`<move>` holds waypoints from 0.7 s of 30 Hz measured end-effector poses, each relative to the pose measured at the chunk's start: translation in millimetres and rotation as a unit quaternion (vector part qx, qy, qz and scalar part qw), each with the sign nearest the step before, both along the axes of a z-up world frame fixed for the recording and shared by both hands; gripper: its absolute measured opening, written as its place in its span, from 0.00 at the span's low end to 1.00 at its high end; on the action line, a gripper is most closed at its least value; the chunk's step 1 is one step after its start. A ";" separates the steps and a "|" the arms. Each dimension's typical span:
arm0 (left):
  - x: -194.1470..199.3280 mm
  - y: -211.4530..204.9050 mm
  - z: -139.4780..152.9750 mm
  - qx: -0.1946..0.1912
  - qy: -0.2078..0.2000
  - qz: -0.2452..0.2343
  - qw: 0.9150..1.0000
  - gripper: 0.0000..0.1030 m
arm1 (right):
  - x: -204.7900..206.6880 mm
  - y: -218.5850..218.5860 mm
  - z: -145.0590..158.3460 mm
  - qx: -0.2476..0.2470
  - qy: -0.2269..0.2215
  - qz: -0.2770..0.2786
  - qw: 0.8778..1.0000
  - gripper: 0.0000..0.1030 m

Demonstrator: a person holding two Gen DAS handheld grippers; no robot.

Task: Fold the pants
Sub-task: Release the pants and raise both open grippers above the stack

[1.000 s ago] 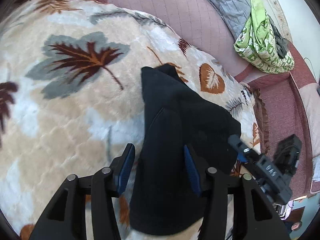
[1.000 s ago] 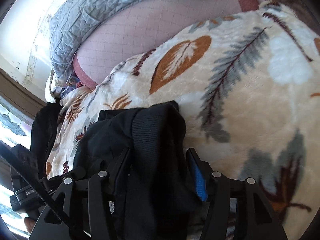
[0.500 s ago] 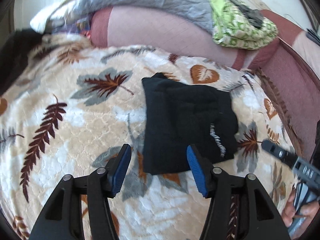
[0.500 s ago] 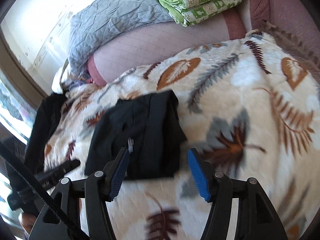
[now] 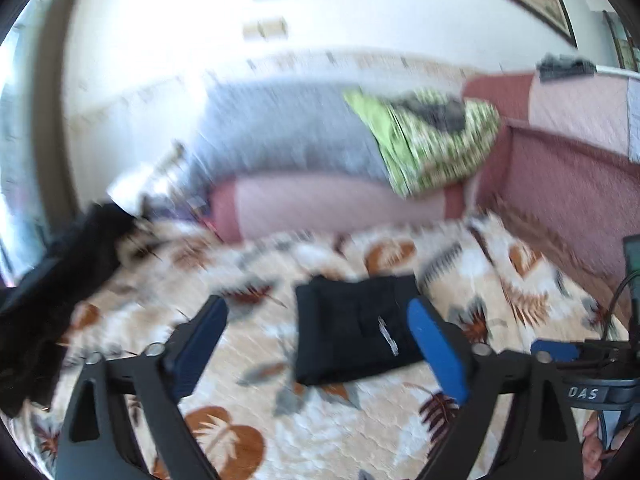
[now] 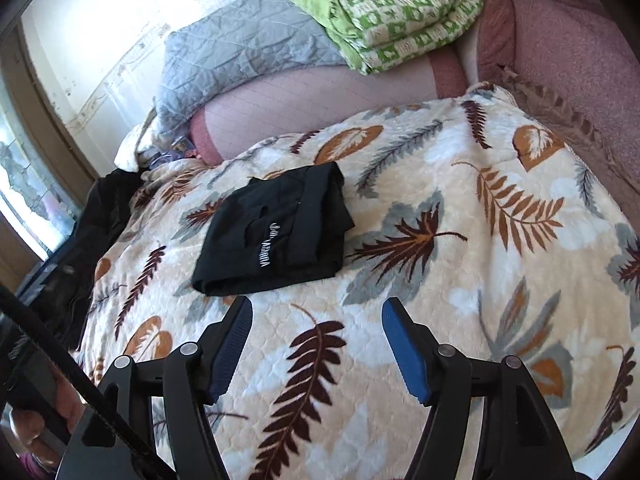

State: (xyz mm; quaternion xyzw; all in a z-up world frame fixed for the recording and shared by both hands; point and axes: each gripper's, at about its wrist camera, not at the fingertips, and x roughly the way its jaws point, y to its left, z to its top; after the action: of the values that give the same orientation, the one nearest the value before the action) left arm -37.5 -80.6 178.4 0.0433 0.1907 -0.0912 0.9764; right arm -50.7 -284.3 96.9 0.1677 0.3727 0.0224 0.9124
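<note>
The black pants (image 5: 352, 328) (image 6: 276, 236) lie folded into a small flat rectangle on the leaf-patterned blanket (image 6: 460, 240), white lettering showing on top. My left gripper (image 5: 318, 320) is raised well back from them, its jaws opening wide with nothing between the blue pads; the pants only appear beyond the gap. My right gripper (image 6: 316, 316) hovers nearer the viewer than the pants, its jaws also opening and empty, over bare blanket. The left wrist view is motion-blurred.
A pink bolster (image 6: 320, 100) runs along the back, with a grey quilt (image 6: 248, 48) and a green patterned blanket (image 6: 400, 20) on it. Dark clothing (image 6: 92, 232) is heaped at the bed's left edge. A pink sofa side (image 5: 560, 184) borders the right.
Both grippers let go of the pants and pulled back and up. The folded pants now lie alone on the blanket. Both sets of jaws stand wider than before.
</note>
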 end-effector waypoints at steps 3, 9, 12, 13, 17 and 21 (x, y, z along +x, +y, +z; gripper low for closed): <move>-26.5 13.0 15.3 -0.010 -0.056 0.037 0.998 1.00 | -3.8 7.2 8.8 -0.007 -0.009 0.008 1.000 0.71; -51.2 35.2 44.8 -0.039 -0.066 0.068 0.995 1.00 | -14.1 29.0 27.4 -0.017 -0.033 0.027 0.999 0.73; -61.1 42.5 52.0 -0.057 -0.074 0.058 0.994 1.00 | -22.6 43.0 35.8 -0.029 -0.044 0.038 0.998 0.73; -64.5 42.0 52.5 -0.058 -0.079 0.056 0.994 1.00 | -24.5 46.5 38.1 -0.033 -0.047 0.041 0.998 0.74; -57.3 30.7 51.2 -0.039 -0.079 0.027 0.996 1.00 | -22.8 55.5 45.1 -0.056 -0.048 0.044 0.996 0.79; -32.2 13.4 34.1 -0.020 -0.044 0.001 0.999 1.00 | -10.0 49.0 41.4 -0.062 -0.043 0.025 0.997 0.79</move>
State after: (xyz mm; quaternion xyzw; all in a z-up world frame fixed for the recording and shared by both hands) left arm -69.6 -67.2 212.4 0.0273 0.1458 -0.0917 0.9847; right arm -60.7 -235.3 138.2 0.1004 0.3380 0.0296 0.9353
